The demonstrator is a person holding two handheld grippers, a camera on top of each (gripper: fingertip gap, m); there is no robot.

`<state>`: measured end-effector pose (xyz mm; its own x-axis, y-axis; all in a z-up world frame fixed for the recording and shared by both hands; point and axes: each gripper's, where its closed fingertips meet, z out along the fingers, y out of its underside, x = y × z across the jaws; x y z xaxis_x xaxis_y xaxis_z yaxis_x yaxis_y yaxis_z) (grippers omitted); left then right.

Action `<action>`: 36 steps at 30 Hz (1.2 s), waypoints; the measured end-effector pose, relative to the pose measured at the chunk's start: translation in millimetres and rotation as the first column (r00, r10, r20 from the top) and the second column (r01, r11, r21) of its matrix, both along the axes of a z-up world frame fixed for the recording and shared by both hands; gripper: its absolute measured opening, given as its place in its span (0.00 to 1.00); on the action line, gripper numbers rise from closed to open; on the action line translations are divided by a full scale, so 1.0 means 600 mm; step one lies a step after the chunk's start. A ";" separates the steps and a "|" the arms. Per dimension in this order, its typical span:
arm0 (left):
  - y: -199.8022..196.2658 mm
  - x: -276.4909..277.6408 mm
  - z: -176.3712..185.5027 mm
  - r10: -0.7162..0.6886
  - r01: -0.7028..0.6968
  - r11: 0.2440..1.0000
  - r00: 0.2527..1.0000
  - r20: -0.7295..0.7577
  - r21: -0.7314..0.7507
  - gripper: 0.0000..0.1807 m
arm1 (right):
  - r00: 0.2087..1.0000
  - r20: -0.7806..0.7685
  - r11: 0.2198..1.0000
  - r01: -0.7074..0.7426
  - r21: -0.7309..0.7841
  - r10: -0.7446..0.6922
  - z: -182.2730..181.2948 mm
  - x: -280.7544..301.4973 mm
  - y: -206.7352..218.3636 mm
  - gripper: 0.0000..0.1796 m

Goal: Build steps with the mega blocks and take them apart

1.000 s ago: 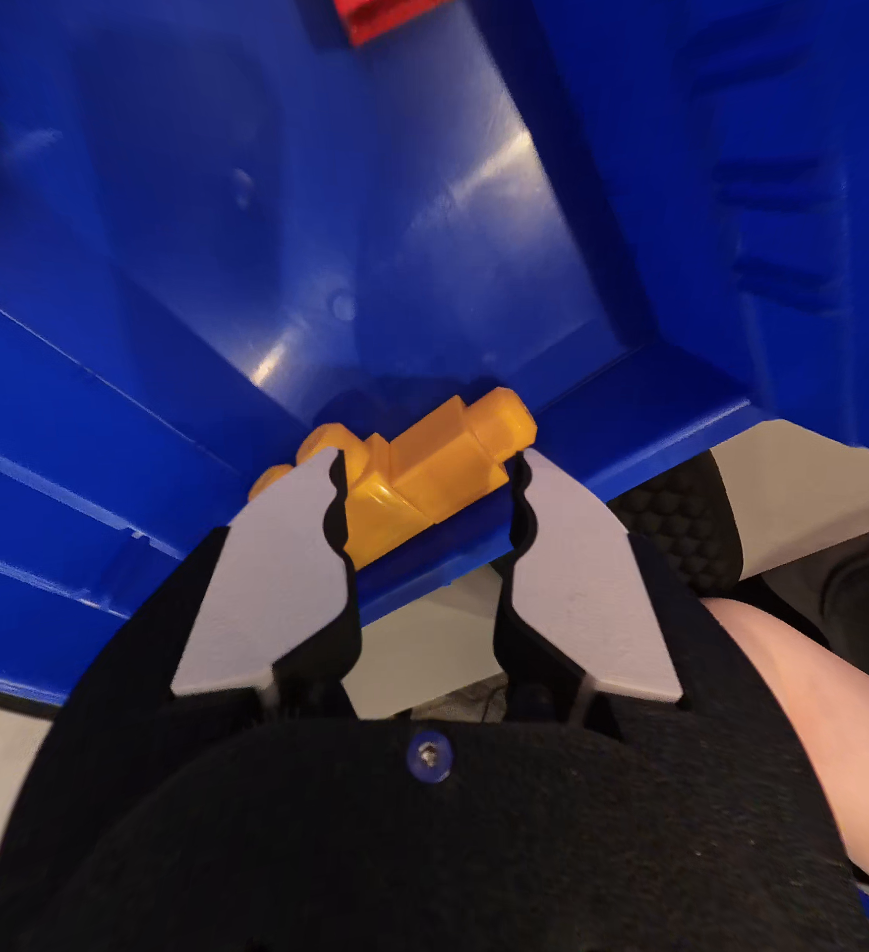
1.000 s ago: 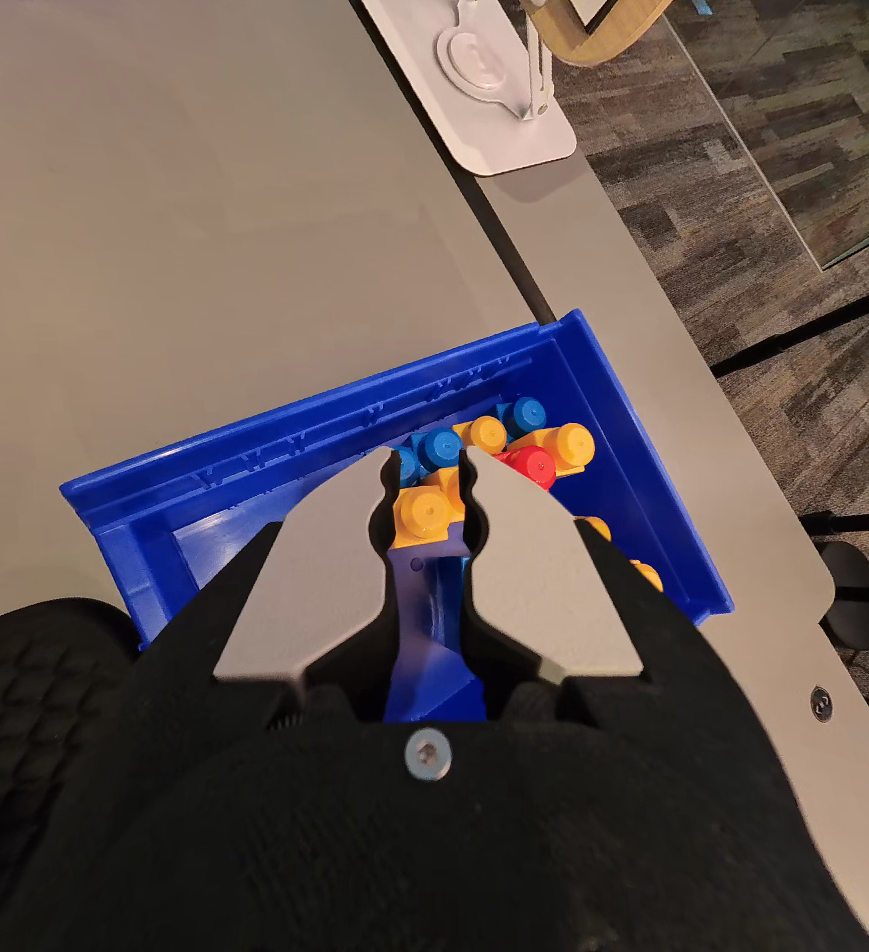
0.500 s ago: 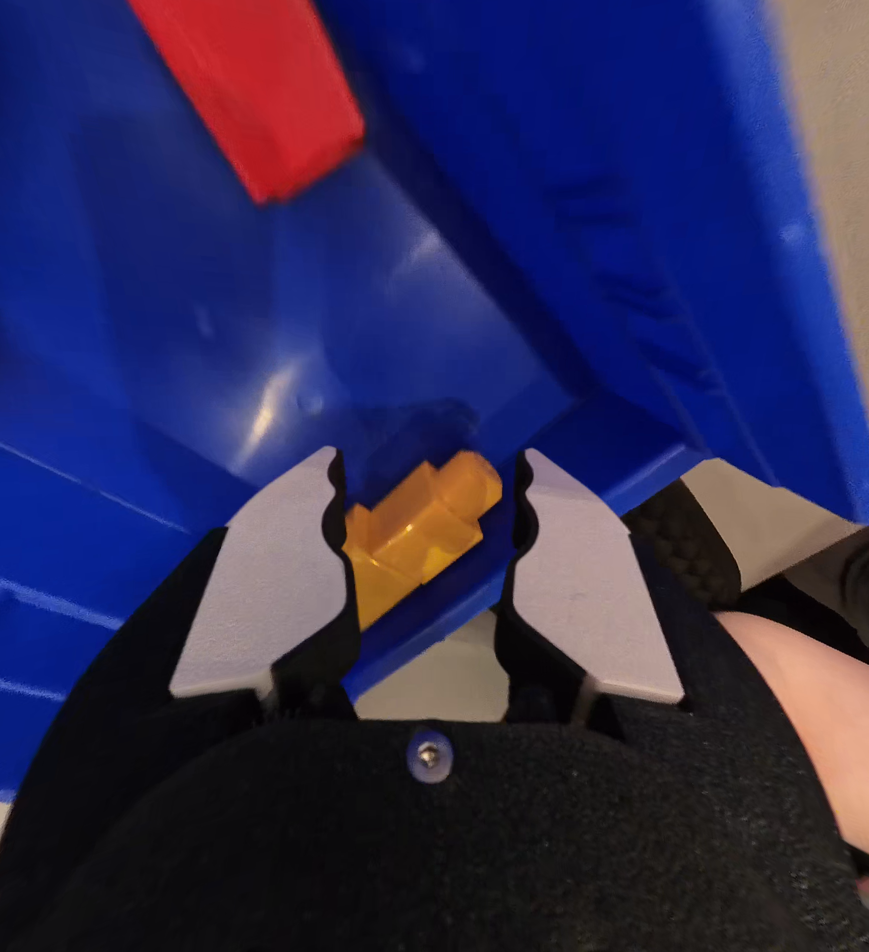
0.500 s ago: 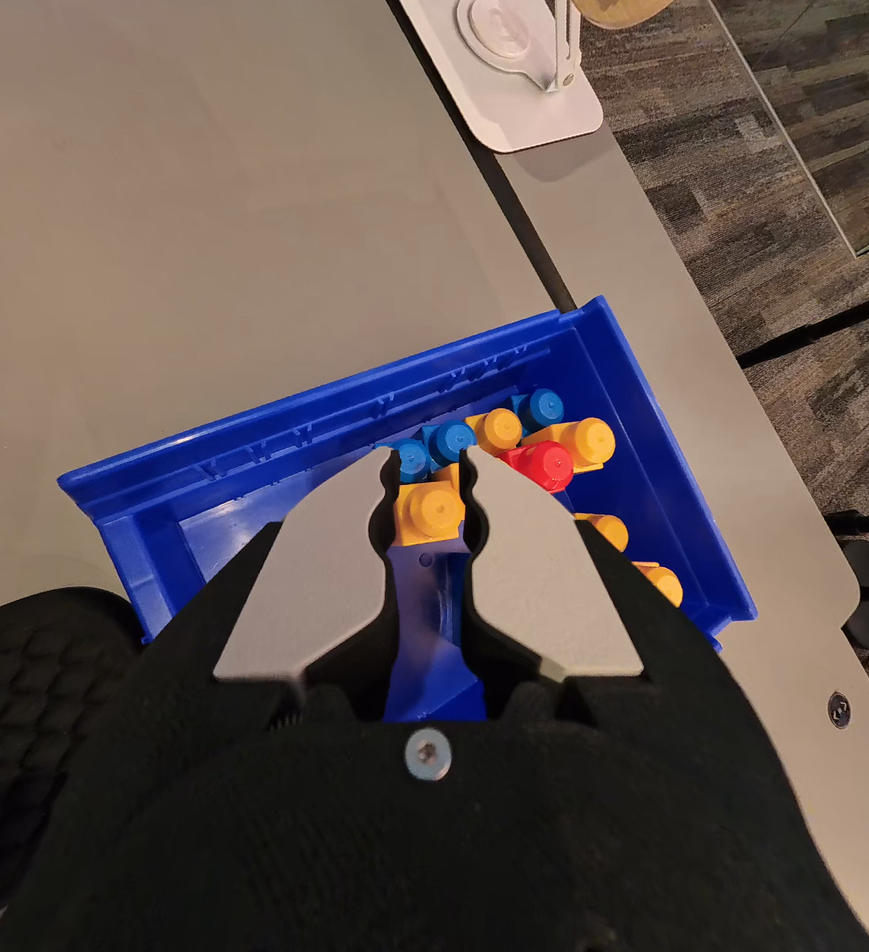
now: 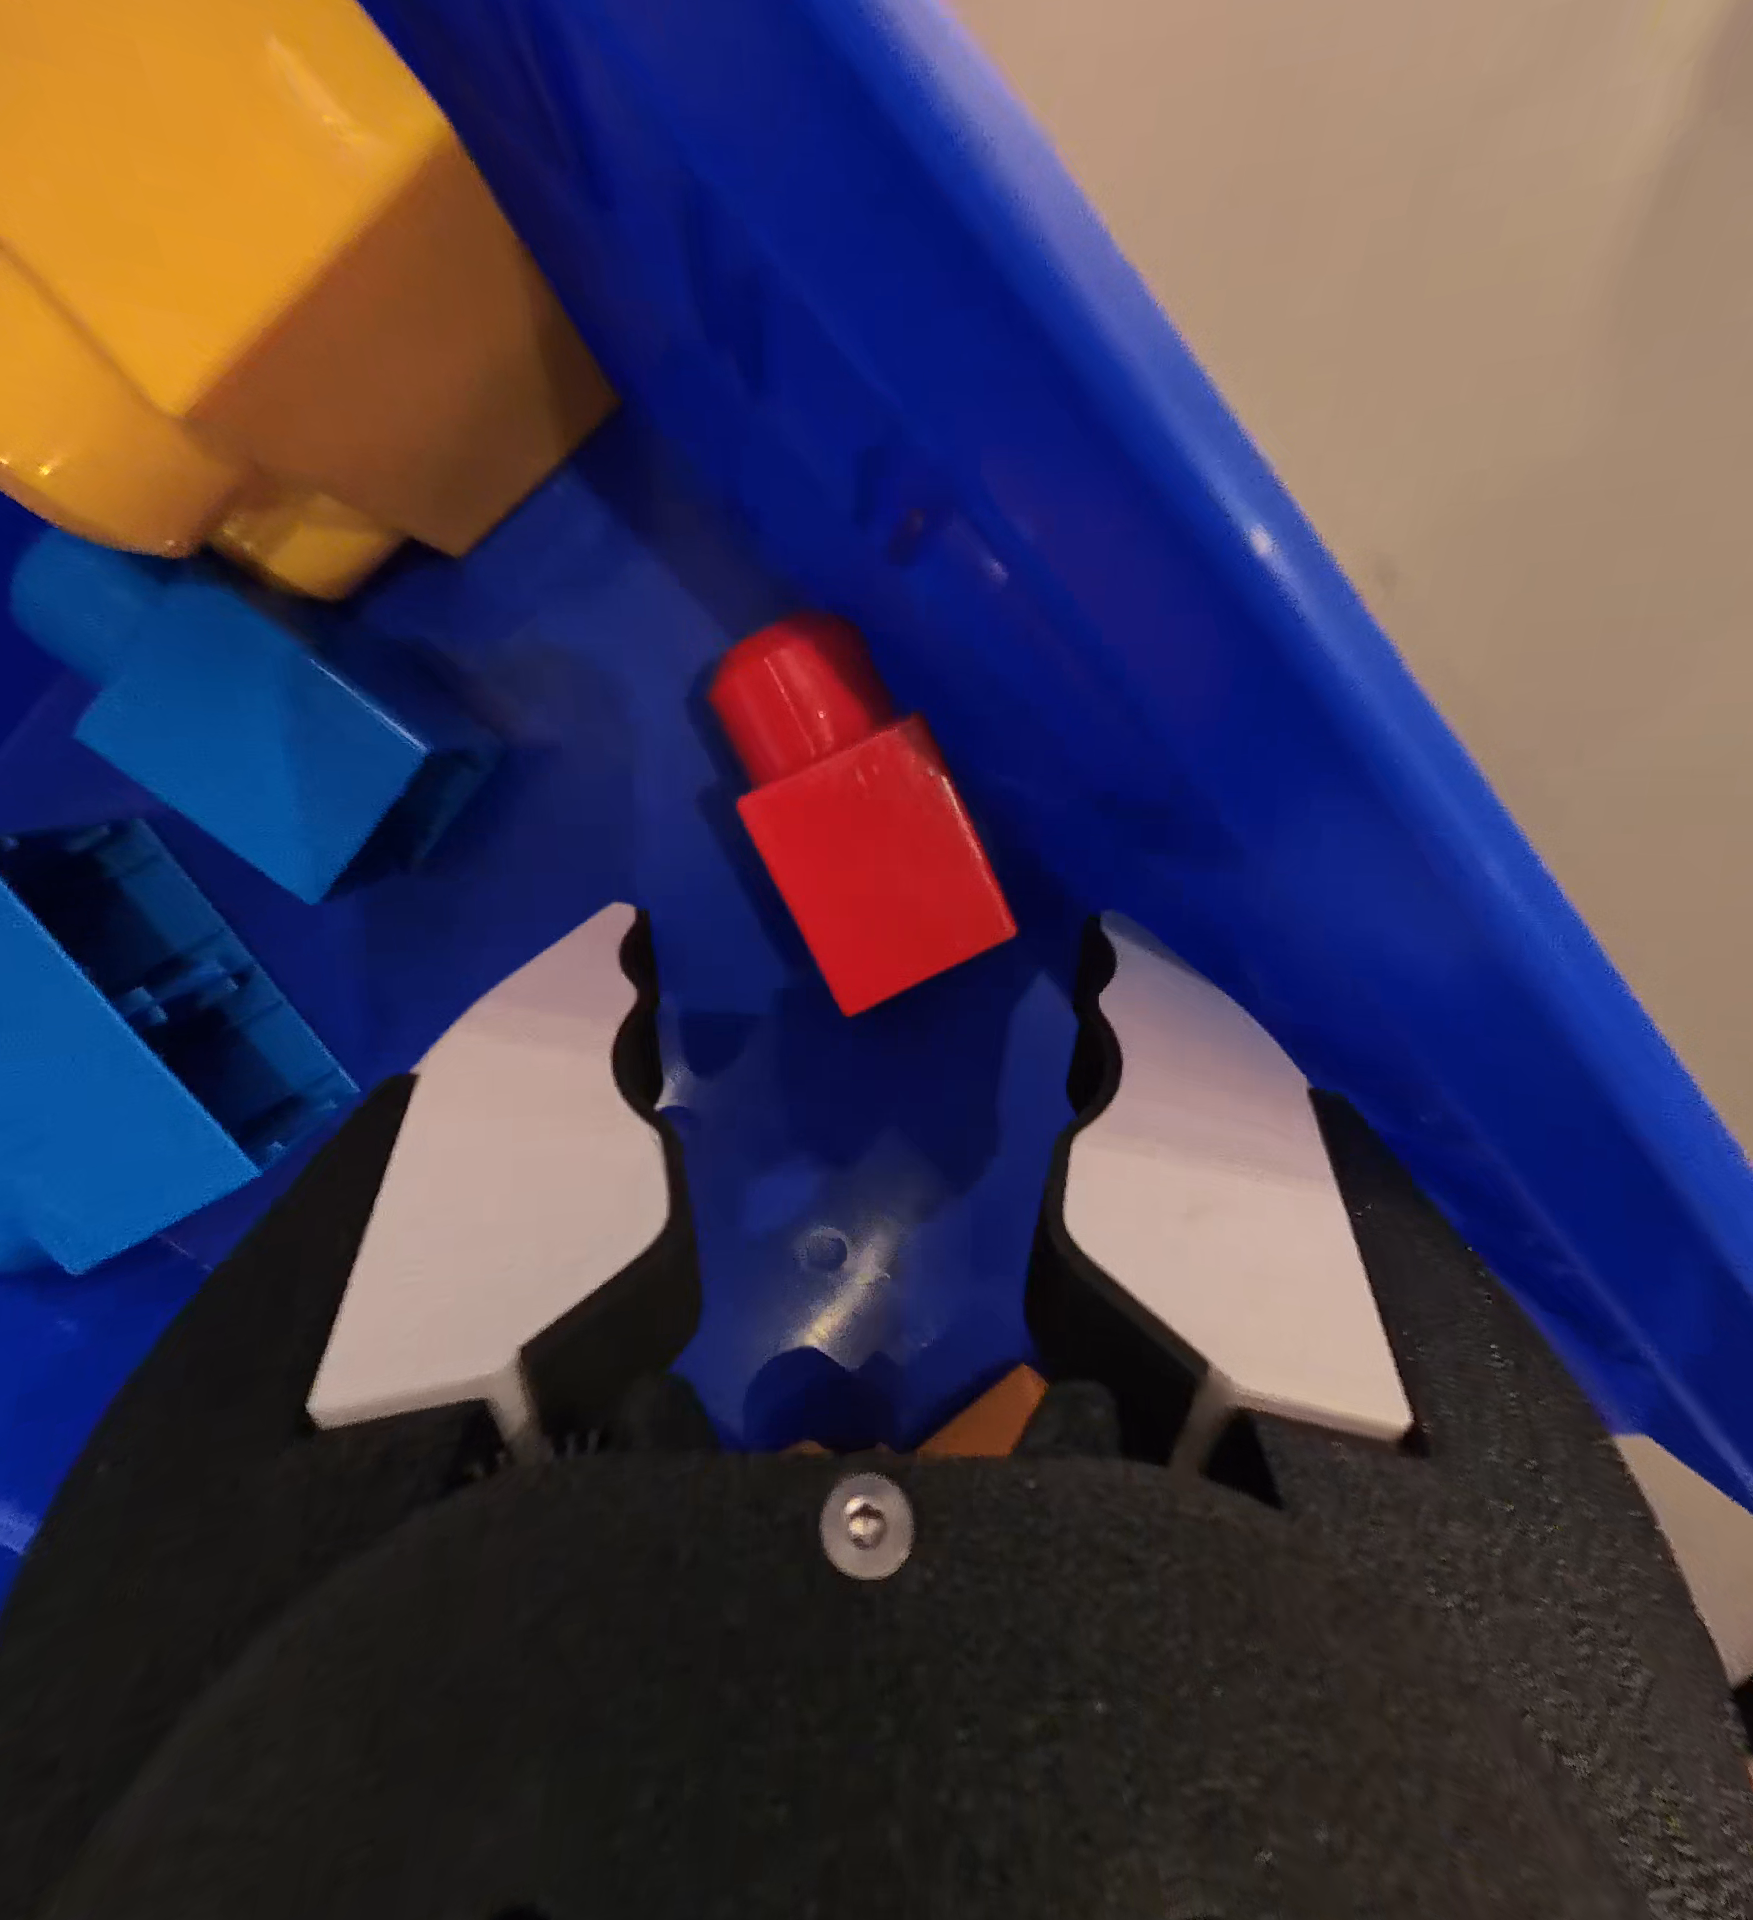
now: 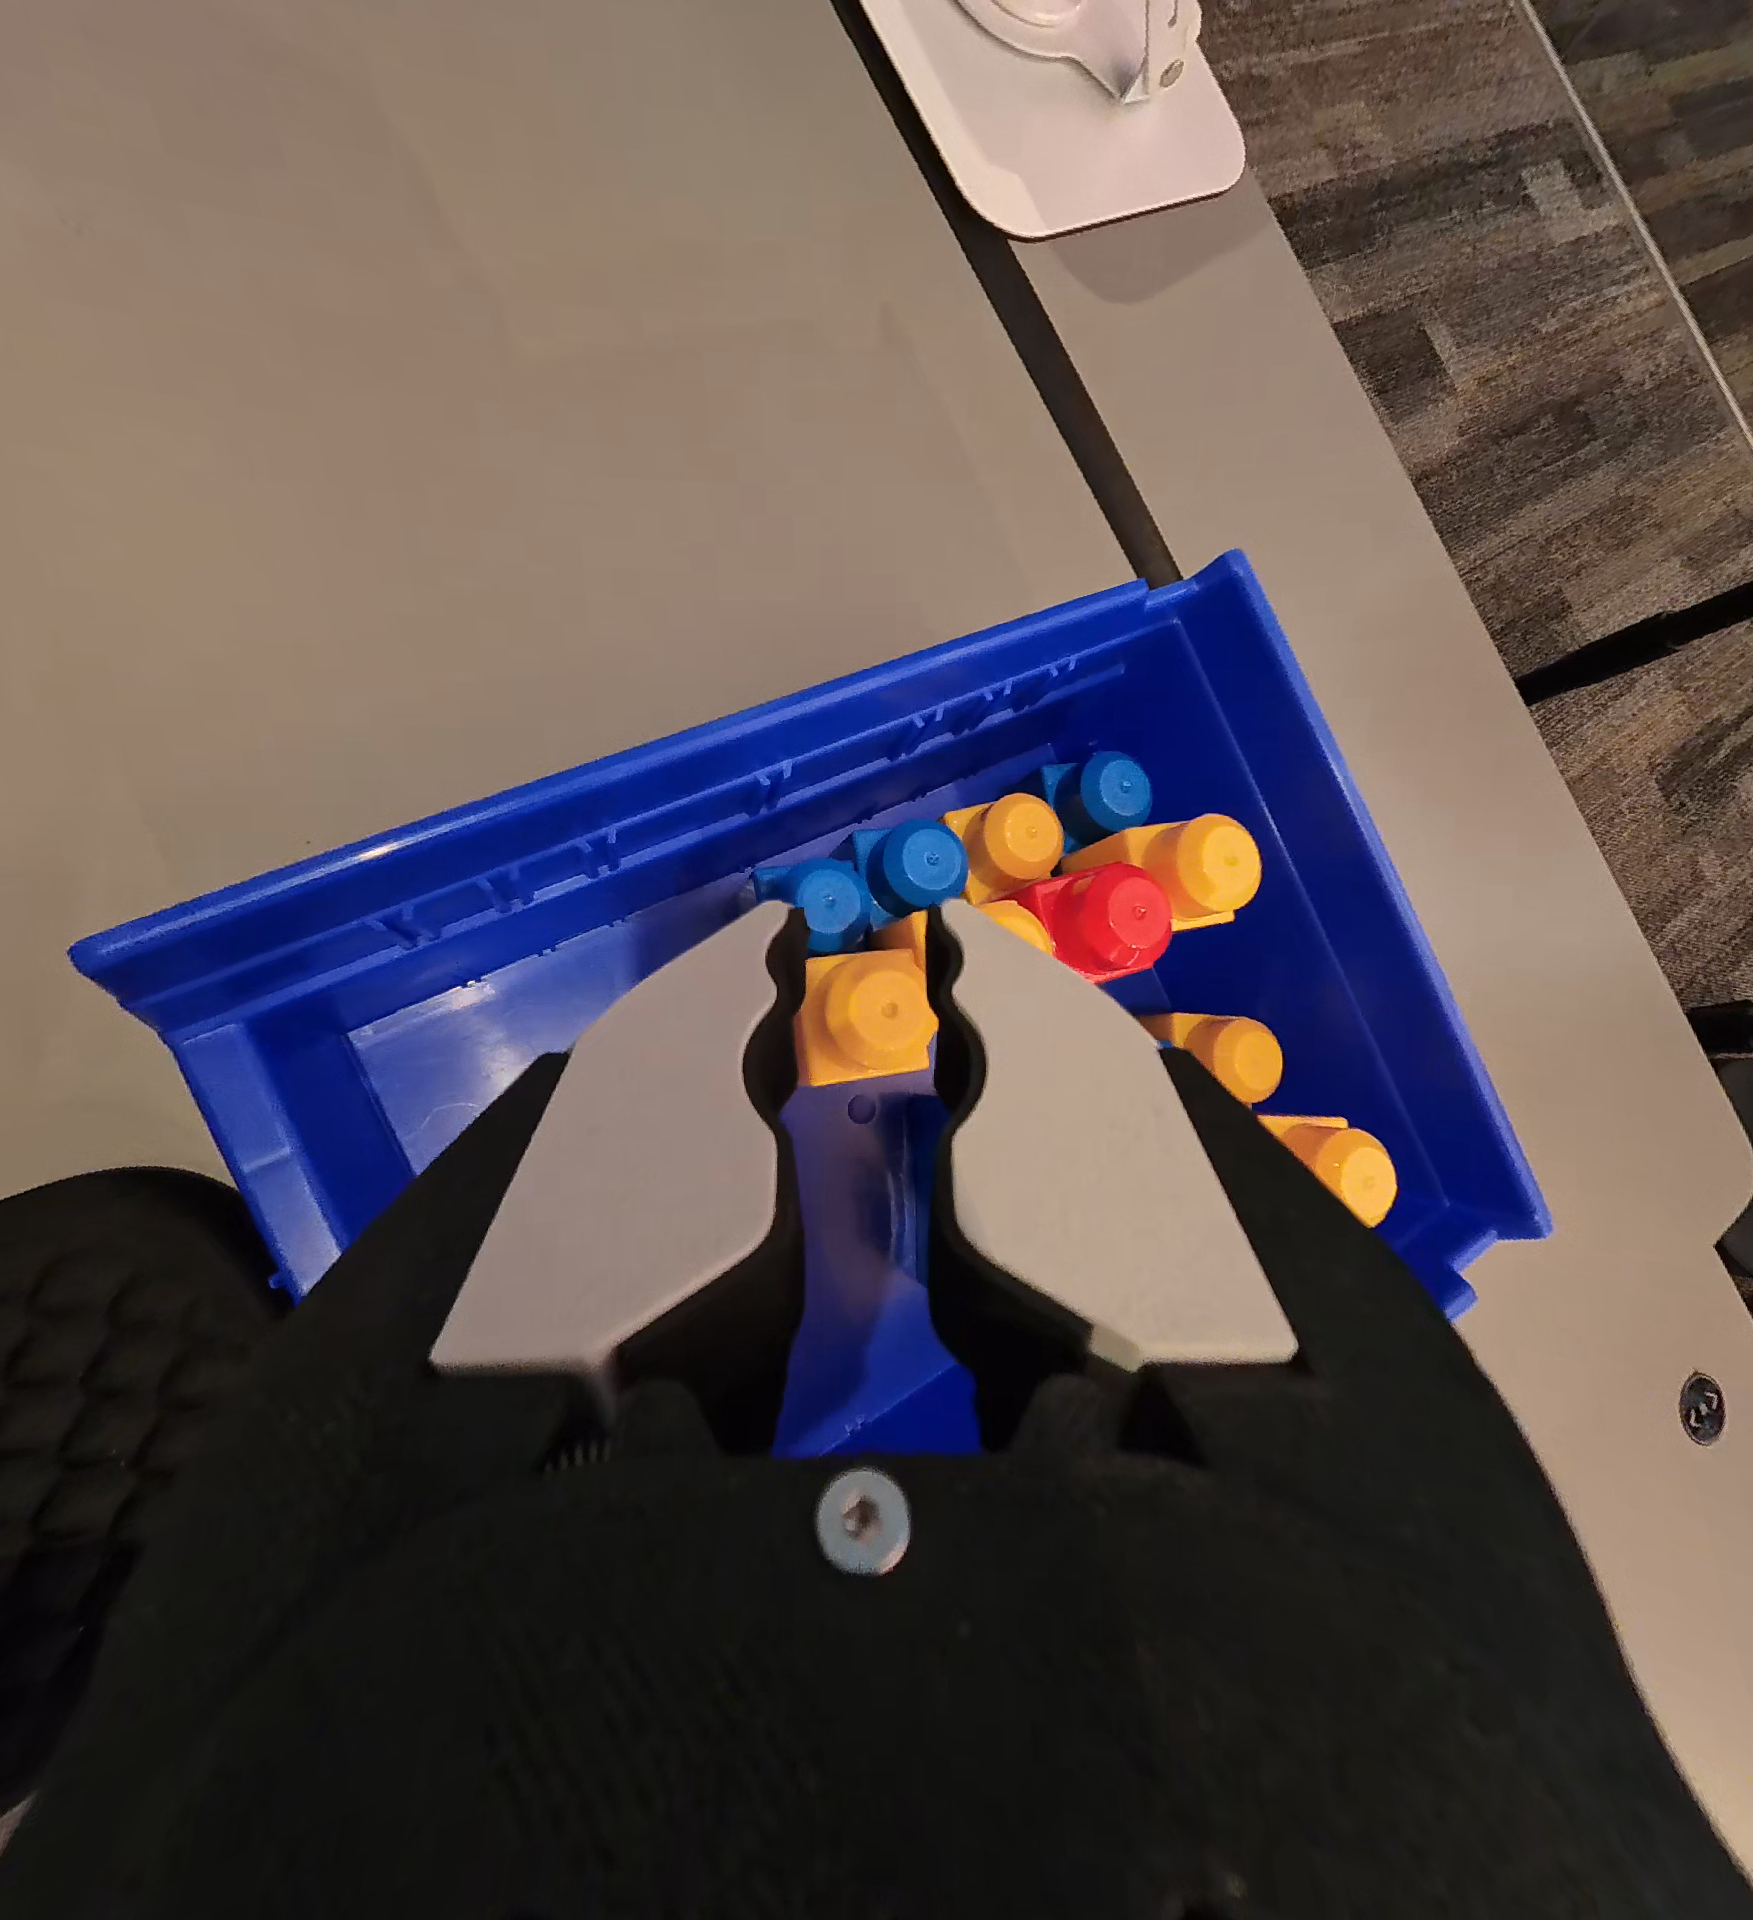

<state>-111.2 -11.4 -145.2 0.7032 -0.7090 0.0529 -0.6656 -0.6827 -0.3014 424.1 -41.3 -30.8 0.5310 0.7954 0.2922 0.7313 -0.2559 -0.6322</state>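
The grey table (image 6: pixel 436 364) fills the upper left of the right wrist view, and its edge runs from 12 o'clock down to 4 o'clock, with patterned carpet (image 6: pixel 1578 312) beyond it; a white flat base plate (image 6: pixel 1090 125) lies on the table at 1 o'clock; the blue bin (image 6: pixel 539 821) stands on the table near the centre, and the mega blocks are inside it, most of them gathered in its corner at 2 o'clock; there I see yellow blocks (image 6: pixel 1204 862), blue blocks (image 6: pixel 919 862) and one red block (image 6: pixel 1111 920) touching one another, and two more yellow pieces (image 6: pixel 1339 1169) lie along the bin wall at 3 o'clock; the right gripper (image 6: pixel 861 1023) is above the bin and its fingers are clenched on a single yellow block (image 6: pixel 867 1023), whose stud faces the camera; in the left wrist view the left gripper (image 5: pixel 867 997) is inside the bin with its fingers spread apart and grasping nothing; a small red block (image 5: pixel 867 852) lies on the bin floor just ahead of the fingertips at 12 o'clock, close beside the blue wall (image 5: pixel 1215 727); a large yellow block (image 5: pixel 228 260) is at 10 o'clock, and two light blue blocks (image 5: pixel 259 748) lie at 9 o'clock, apart from the fingers.
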 end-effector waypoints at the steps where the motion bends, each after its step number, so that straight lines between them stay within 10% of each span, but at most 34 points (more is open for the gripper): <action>1: 0.004 0.000 -0.001 0.008 -0.008 1.000 1.000 -0.004 0.007 0.42 | 1.000 0.002 1.000 0.002 -0.002 -0.002 -0.001 0.001 0.000 0.13; 16: 0.035 -0.024 0.001 0.062 -0.052 0.993 0.994 -0.086 0.110 0.20 | 1.000 0.027 1.000 -0.002 0.000 0.002 -0.004 -0.002 0.002 0.13; 23: 0.024 -0.054 0.119 0.118 -0.137 0.960 0.989 0.093 0.244 0.21 | 0.999 -0.040 0.982 0.044 0.184 -0.037 0.071 -0.028 0.021 0.13; 30: -0.055 0.171 0.270 -0.245 0.075 0.913 0.887 0.391 0.402 0.20 | 0.919 -0.346 0.958 -0.096 0.269 0.190 0.176 -0.207 -0.027 0.13; 36: -0.059 0.351 0.294 -0.338 -0.021 0.809 0.801 0.494 0.588 0.20 | 0.656 -0.738 0.980 -0.193 0.039 0.159 0.163 -0.377 -0.043 0.20</action>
